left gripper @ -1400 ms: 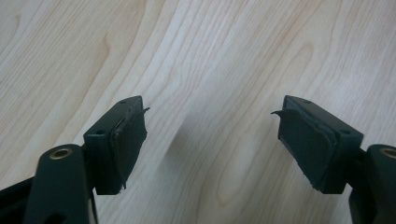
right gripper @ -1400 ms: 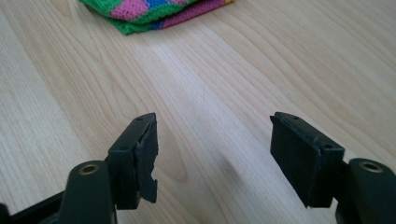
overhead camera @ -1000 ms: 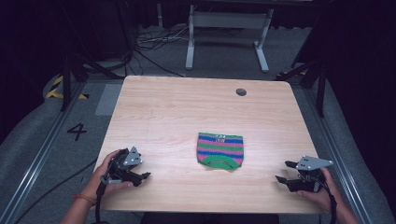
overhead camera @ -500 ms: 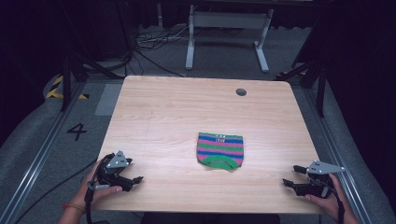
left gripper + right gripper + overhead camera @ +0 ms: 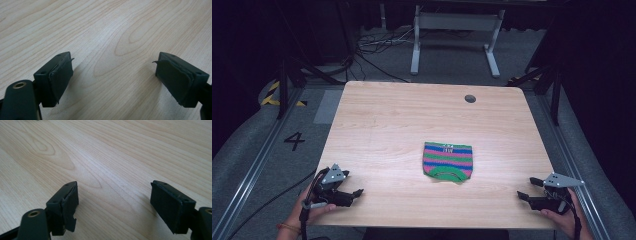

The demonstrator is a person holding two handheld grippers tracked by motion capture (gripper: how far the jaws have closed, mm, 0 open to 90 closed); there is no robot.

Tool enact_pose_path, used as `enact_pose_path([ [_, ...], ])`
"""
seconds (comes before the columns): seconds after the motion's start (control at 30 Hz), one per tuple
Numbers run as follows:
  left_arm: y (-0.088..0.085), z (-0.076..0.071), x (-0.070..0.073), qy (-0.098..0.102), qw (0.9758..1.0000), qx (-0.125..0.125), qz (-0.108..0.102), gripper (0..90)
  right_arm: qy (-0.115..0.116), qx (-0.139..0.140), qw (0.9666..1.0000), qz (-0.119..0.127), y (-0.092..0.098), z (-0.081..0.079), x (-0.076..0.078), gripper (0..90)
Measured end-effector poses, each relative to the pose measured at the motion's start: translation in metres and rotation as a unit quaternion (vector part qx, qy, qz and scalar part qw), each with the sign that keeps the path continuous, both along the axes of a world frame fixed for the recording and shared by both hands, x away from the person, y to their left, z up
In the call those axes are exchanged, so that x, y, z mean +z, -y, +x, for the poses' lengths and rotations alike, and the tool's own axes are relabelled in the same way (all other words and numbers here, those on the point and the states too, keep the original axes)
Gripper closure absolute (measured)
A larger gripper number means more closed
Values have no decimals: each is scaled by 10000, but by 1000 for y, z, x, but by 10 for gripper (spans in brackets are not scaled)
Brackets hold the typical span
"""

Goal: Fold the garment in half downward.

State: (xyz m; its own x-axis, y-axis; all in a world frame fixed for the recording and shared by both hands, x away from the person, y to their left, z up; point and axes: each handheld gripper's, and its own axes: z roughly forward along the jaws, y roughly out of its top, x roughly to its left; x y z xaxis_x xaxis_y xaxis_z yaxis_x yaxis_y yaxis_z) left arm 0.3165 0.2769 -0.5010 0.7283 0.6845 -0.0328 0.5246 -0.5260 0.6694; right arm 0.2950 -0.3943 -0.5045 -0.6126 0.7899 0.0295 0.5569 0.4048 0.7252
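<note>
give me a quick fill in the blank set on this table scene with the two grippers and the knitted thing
1. The striped knitted cloth lies on the wooden ____.
2. The left gripper has its jaws ____.
3. The right gripper holds ____ between its jaws.
4. The round hole is near the table's ____ edge.

Missing words: table; open; nothing; far

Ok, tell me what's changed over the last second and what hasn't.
Both hands drew back toward the person's edge of the table. The left gripper slid toward the near-left corner, the right gripper toward the near-right corner. Nothing was gripped or released; both sets of jaws are open over bare wood. The striped knit cloth stayed put.
</note>
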Motion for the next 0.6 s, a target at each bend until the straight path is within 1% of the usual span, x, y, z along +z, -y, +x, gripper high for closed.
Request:
enact_pose_path([
  [0.1,0,0,0,-4,10000,34,-7,146,-1,-7,10000,-3,0,0,0,229],
  [0.6,0,0,0,14,10000,45,22,131,1,-8,10000,-3,0,0,0,229],
])
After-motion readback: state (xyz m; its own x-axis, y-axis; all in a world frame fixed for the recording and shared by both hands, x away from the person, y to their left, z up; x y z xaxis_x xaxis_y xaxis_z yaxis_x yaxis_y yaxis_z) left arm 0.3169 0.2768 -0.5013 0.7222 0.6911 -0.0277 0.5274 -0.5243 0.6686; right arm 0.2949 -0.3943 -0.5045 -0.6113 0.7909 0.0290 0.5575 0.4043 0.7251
